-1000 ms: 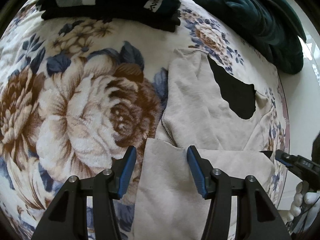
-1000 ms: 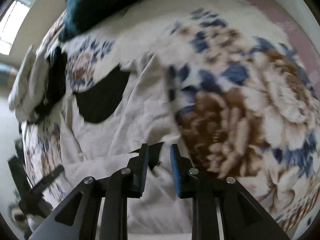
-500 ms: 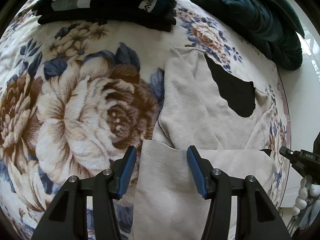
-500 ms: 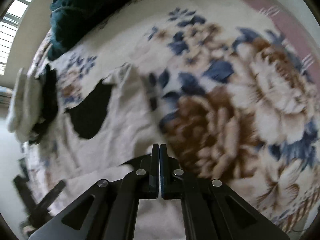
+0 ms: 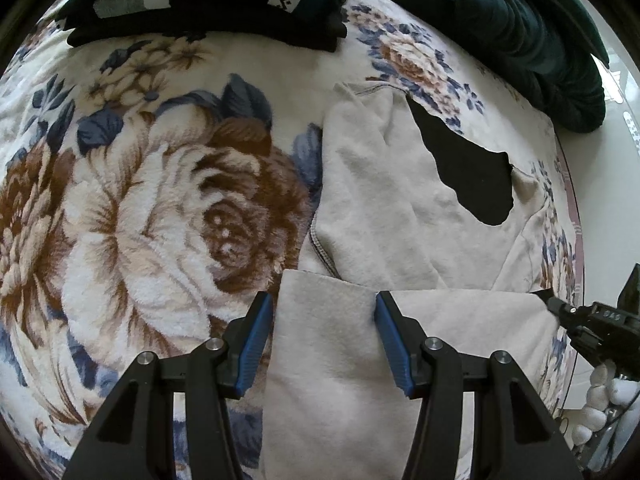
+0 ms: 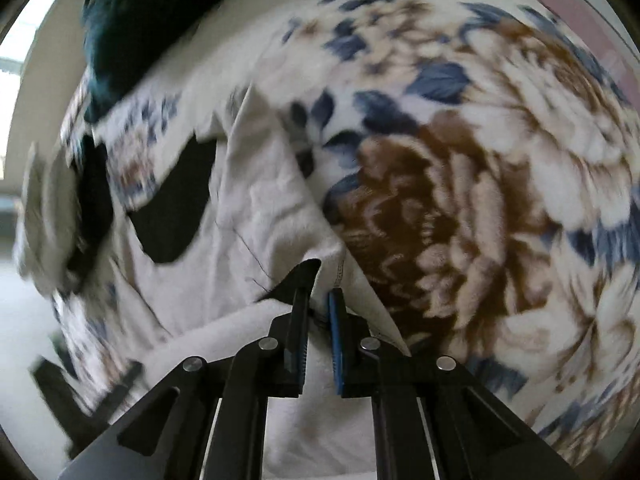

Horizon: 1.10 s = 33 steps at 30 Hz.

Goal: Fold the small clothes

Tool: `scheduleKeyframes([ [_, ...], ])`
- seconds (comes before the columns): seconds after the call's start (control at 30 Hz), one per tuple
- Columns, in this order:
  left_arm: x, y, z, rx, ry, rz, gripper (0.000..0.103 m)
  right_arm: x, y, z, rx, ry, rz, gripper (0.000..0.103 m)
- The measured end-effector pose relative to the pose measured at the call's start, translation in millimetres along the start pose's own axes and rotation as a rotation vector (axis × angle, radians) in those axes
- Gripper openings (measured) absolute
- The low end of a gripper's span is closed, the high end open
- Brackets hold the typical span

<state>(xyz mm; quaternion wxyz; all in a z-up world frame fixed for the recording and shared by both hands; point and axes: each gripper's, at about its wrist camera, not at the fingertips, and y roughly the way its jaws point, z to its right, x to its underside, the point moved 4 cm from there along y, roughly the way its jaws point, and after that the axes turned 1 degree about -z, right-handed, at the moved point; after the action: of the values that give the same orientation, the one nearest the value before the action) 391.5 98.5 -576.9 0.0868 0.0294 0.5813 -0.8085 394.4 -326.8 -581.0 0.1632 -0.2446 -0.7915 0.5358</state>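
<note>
A small beige garment [image 5: 384, 208] with a black patch [image 5: 468, 172] lies on the floral blanket [image 5: 152, 216], its near part folded over into a beige flap [image 5: 336, 344]. My left gripper [image 5: 322, 340] is open, its blue fingers straddling the flap's left portion. My right gripper [image 6: 319, 320] has its jaws narrowly apart around the garment's [image 6: 256, 216] corner edge, with cloth between them. The right gripper also shows in the left wrist view [image 5: 592, 320] at the flap's right corner. The right wrist view is blurred.
A stack of folded black, grey and white clothes [image 5: 208, 4] lies at the far edge of the blanket. A dark green garment [image 5: 520, 28] is heaped at the far right. The bed edge and pale floor [image 5: 612, 200] are to the right.
The right gripper closed fully half a second ago and now stands slightly apart with cloth between its fingers, and it has moved. The left gripper stayed open over the flap.
</note>
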Motion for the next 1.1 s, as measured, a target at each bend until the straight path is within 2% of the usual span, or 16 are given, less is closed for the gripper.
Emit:
scheduleKeyframes([
  [0.1, 0, 2, -1, -0.001, -0.004, -0.006, 0.050, -1, -4, 16, -0.124, 0.150, -0.013, 0.010],
  [0.17, 0, 2, -1, 0.000, -0.005, -0.007, 0.050, -4, 1, 26, -0.182, 0.225, -0.058, 0.011],
  [0.2, 0, 2, 0, 0.001, -0.004, -0.007, 0.050, -6, 2, 30, -0.178, 0.244, -0.075, 0.012],
  [0.23, 0, 2, 0, 0.001, -0.004, -0.007, 0.050, -8, 2, 30, -0.173, 0.234, -0.076, 0.018],
  [0.27, 0, 2, 0, 0.001, -0.002, -0.008, 0.050, -10, 2, 28, -0.163, 0.202, -0.085, 0.026],
  [0.37, 0, 3, 2, 0.001, 0.008, -0.011, 0.050, -12, 8, 17, -0.116, 0.104, -0.124, 0.032],
  [0.4, 0, 3, 3, 0.000, 0.010, -0.012, 0.050, -11, 12, 14, -0.086, 0.078, -0.141, 0.032],
  [0.43, 0, 4, 3, 0.000, 0.011, -0.013, 0.050, -10, 16, 11, -0.062, 0.050, -0.137, 0.025],
  [0.47, 0, 5, 3, -0.001, 0.013, -0.016, 0.050, -9, 16, 10, -0.039, 0.044, -0.118, 0.010],
  [0.5, 0, 5, 4, -0.003, 0.015, -0.017, 0.050, -9, 16, 10, -0.004, 0.041, -0.110, 0.010],
  [0.57, -1, 6, 4, -0.009, 0.019, -0.017, 0.050, -10, 11, 8, 0.004, 0.061, -0.076, 0.010],
  [0.73, -2, 9, 4, -0.014, 0.025, -0.024, 0.050, -20, -10, 18, -0.045, 0.186, 0.007, 0.005],
  [0.8, -3, 10, 5, -0.015, 0.026, -0.024, 0.050, -25, -12, 24, -0.071, 0.229, 0.014, 0.005],
  [0.93, -4, 11, 3, -0.013, 0.019, -0.027, 0.050, -38, -16, 32, -0.044, 0.240, 0.055, 0.005],
  [1.03, -4, 9, 2, 0.002, 0.017, -0.017, 0.050, -45, -18, 33, -0.079, 0.189, 0.015, 0.006],
  [1.1, -4, 7, 1, 0.011, 0.017, -0.009, 0.047, -43, -17, 27, -0.076, 0.124, -0.035, 0.015],
])
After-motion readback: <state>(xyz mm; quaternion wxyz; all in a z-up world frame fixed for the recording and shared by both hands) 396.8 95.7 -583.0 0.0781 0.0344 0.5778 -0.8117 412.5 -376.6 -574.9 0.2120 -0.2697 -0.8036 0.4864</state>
